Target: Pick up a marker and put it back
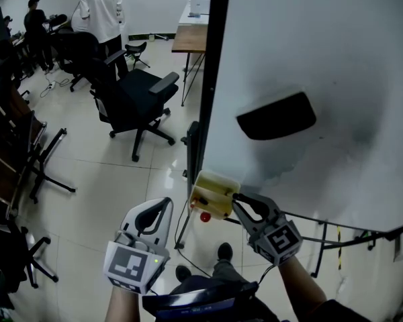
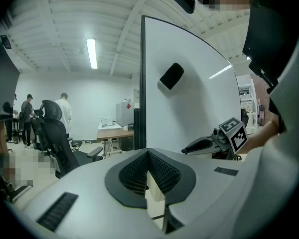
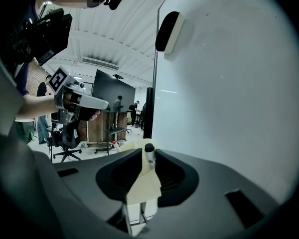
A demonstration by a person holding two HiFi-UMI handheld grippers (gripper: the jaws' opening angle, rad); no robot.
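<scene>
While you are standing at the whiteboard (image 1: pixel 322 59), your right gripper (image 1: pixel 236 197) is pointing its tips at a yellowish box (image 1: pixel 213 192) that is sitting at the board's lower left corner. Its own view is showing the marker (image 3: pixel 149 152) standing upright between the jaws at their tips, black cap on top and pale barrel below. The jaws are standing slightly apart round it, with the tape-covered pads (image 3: pixel 139 183) lying close on either side rather than squeezing it. A small red round thing (image 1: pixel 205 217) is showing just under the box; what it is cannot be made out.

Your left gripper (image 1: pixel 160 205) is hanging beside the right one, a little lower and away from the board. Its jaws are resting together with nothing between them. A black eraser (image 1: pixel 277 115) is sticking to the board well above the box. Off to your left, a black office chair (image 1: pixel 138 92) is standing on the pale floor, and people (image 1: pixel 102 9) are standing beyond it.
</scene>
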